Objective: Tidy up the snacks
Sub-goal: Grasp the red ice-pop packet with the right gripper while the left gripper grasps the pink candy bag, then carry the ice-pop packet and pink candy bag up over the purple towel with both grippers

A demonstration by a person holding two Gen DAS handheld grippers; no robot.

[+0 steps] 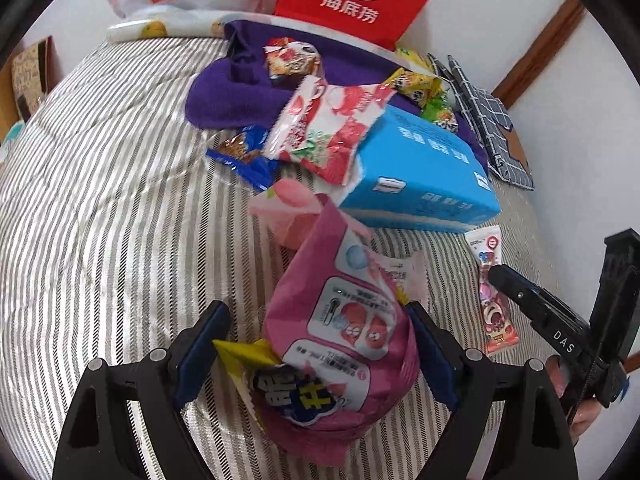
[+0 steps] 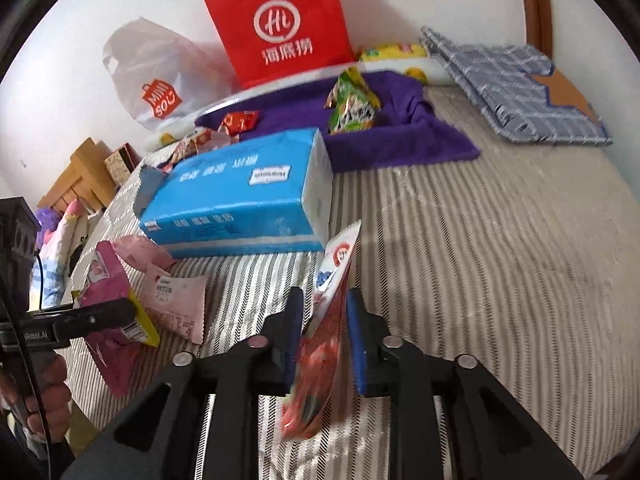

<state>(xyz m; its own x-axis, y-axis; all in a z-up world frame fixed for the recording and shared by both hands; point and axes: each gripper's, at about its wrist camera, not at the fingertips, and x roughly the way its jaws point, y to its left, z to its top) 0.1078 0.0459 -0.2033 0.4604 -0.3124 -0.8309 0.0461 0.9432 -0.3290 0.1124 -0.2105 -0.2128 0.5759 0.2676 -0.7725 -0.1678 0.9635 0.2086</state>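
Here, 2 hand-held grippers work over a striped bedspread (image 1: 100,208) strewn with snacks. The left gripper (image 1: 316,344) pinches a pink snack bag (image 1: 340,332) between its blue pads, together with a yellow-edged packet (image 1: 240,356) pressed against the left pad; both are lifted clear of the bedspread at the near end. The right gripper (image 2: 324,336) clamps a slim red-and-white snack packet (image 2: 324,344) edge-on between its pads, the packet standing nearly upright; in the left wrist view the same packet lies under that gripper's tip.

A blue tissue pack (image 1: 420,172) lies in the middle of the bed, just beyond both grippers. A red-and-white candy bag (image 1: 324,128) leans on its far-left corner, with a blue biscuit packet (image 1: 244,156) beside it. A pale pink packet (image 1: 288,208) sits between the tissue pack and the held pink bag. Farther back, a purple towel (image 1: 224,92) carries a red packet (image 1: 288,60) and green-yellow packets (image 2: 352,104). A red paper bag (image 2: 280,24) and a white plastic bag (image 2: 156,76) stand against the wall; a folded checked cloth (image 2: 516,92) lies to the right.
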